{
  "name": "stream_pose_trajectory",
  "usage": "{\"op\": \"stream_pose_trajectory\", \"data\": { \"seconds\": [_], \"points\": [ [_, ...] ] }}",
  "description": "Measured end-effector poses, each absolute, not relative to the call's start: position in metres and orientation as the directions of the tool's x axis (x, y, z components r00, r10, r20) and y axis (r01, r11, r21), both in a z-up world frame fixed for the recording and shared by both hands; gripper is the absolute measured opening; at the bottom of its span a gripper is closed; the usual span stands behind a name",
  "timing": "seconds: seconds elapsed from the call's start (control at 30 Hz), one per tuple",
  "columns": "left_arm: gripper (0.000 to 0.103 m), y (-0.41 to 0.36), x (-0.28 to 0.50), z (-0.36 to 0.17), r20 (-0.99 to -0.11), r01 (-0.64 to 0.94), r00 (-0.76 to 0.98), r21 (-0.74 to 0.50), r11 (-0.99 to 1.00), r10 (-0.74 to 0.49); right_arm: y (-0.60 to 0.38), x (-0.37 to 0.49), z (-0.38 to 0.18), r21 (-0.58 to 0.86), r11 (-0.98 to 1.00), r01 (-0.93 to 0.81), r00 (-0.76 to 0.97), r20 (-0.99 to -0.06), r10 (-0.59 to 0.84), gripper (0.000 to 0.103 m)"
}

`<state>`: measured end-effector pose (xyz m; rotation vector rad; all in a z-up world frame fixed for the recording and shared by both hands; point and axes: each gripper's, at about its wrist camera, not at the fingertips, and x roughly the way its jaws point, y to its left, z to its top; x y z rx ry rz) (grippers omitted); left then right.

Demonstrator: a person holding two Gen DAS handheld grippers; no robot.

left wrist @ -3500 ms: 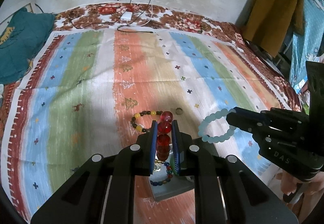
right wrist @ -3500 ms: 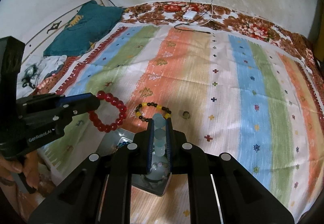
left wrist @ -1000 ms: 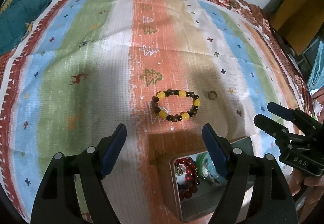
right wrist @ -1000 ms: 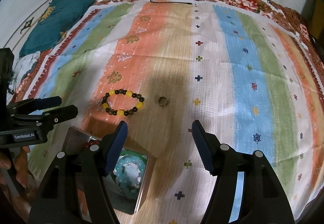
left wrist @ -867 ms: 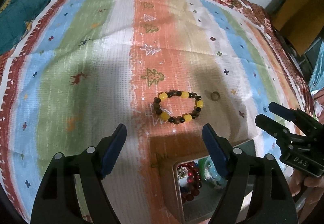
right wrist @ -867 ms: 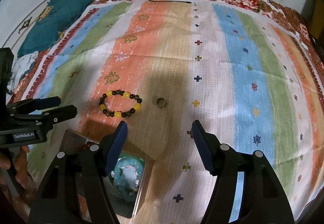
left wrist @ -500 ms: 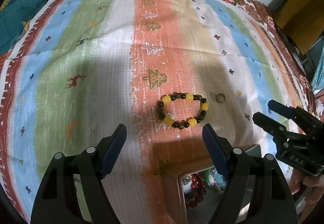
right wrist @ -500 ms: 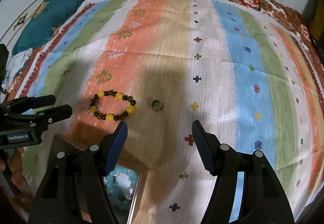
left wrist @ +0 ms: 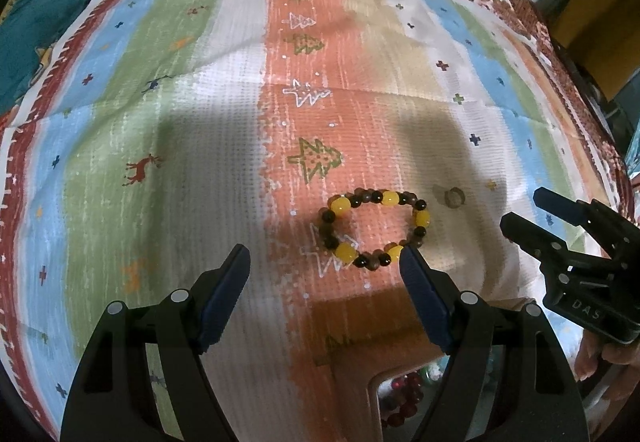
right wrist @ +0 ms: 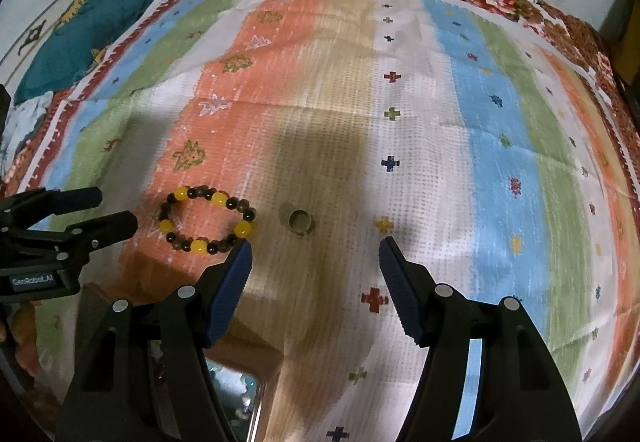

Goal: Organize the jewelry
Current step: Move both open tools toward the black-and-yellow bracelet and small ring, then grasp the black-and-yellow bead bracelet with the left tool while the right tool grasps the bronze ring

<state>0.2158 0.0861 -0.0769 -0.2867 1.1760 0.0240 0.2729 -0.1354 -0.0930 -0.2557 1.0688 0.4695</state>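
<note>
Both claws hang wide and empty over the striped blanket (left wrist: 224, 114) on the bed — left claw (left wrist: 325, 262), right claw (right wrist: 315, 248). The yellow-and-dark beaded bracelet (left wrist: 375, 228) lies flat just ahead of them, a small ring (right wrist: 301, 220) beside it; the metal tin (left wrist: 400, 402) holds red beads.

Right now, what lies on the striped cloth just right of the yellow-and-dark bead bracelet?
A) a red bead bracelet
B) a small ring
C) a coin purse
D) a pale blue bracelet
B: a small ring rests on the cloth beside the bracelet, apart from it.
</note>
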Motion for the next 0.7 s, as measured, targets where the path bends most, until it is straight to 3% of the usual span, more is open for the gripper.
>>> {"op": "stream_pose_trajectory", "data": {
  "seconds": [0.7],
  "points": [
    [0.076,0.086,0.24,-0.1,-0.937,-0.15,0.332,-0.162,0.975,-0.105,-0.122,0.297,-0.121,-0.015,0.876,-0.482,0.358,-0.916,0.181,0.066]
  ]
}}
